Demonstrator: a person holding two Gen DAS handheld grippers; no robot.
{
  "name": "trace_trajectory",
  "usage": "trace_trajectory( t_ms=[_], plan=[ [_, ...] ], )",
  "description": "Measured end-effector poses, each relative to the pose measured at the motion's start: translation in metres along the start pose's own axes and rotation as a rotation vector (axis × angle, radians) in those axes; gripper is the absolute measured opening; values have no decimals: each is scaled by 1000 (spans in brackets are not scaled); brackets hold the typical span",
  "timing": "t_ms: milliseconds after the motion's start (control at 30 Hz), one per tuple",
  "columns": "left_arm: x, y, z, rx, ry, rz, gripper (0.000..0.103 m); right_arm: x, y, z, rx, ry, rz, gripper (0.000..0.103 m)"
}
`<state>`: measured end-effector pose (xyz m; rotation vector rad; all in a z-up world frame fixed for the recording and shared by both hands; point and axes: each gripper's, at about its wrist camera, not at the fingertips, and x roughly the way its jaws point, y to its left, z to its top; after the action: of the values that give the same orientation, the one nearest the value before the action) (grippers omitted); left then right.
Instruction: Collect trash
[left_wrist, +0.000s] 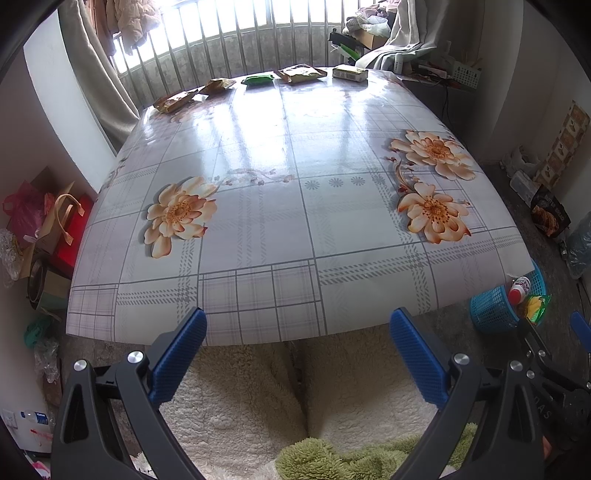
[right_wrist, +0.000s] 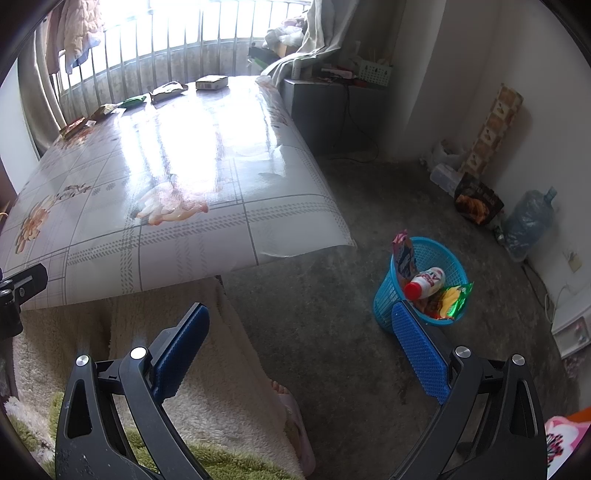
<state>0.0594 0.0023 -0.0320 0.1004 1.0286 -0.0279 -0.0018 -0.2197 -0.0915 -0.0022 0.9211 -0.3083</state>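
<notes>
Your left gripper (left_wrist: 297, 326) hangs over the near edge of the table (left_wrist: 280, 236), its blue pads spread wide with nothing between them; beyond it the flowered cloth runs bare up to the far edge by the window bars, where the trash lies in a row; from the left you have a brown wrapper (left_wrist: 175, 100), a second, smaller brown wrapper (left_wrist: 218, 85), a green packet (left_wrist: 259, 79), a larger brown packet (left_wrist: 302, 73) and a pale box (left_wrist: 350, 72), each lying flat and apart from its neighbour.

Further right, your right gripper (right_wrist: 300, 325) is held off the table's right side, above the concrete floor (right_wrist: 332, 206); its pads also stand fully apart and grip nothing; just beyond its right finger (right_wrist: 419, 352) stands the blue basket (right_wrist: 384, 299) on the floor, near the table's near right corner; inside it a colourful wrapper (right_wrist: 404, 254) stands upright against the left wall, a white bottle (right_wrist: 424, 282) with a red cap lies tilted in the middle, and a yellow and green packet (right_wrist: 452, 299) leans over the rim on the right.
</notes>
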Motion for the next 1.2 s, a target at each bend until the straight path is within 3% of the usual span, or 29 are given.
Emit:
trace_trajectory(
  t_ms=[1200],
  plan=[
    [0, 0, 4, 7, -5, 2, 97, 2, 1, 1, 2, 6, 15, 95]
  ],
)
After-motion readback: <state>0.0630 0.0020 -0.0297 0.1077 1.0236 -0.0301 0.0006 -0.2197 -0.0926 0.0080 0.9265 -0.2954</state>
